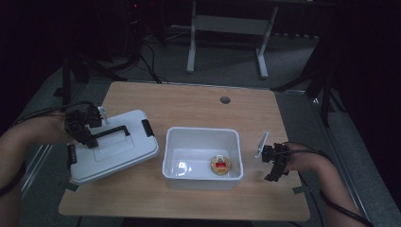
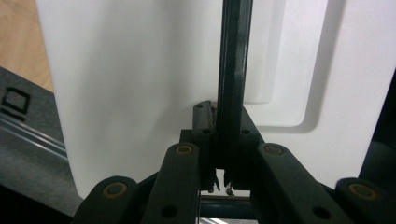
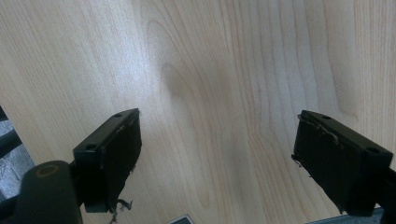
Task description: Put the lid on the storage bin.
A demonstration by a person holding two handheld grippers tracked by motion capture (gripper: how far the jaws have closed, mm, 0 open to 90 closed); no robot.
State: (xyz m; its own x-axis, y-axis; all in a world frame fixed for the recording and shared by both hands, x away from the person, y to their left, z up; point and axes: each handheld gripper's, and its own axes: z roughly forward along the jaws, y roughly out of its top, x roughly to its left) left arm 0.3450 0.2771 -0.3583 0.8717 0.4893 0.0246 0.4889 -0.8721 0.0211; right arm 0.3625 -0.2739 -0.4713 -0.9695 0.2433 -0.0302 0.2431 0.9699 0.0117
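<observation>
Left gripper (image 1: pixel 87 135): jaws pinched on the black handle (image 1: pixel 112 132) of the white lid (image 1: pixel 124 156), which sits tilted at the table's (image 1: pixel 198 104) left side, just left of the bin (image 1: pixel 176 142). Right gripper (image 1: pixel 275 163): jaws spread, nothing between them, over bare wood right of the bin. Bin: open, white, mid-table, with a round tan thing (image 1: pixel 220 165) on its floor.
</observation>
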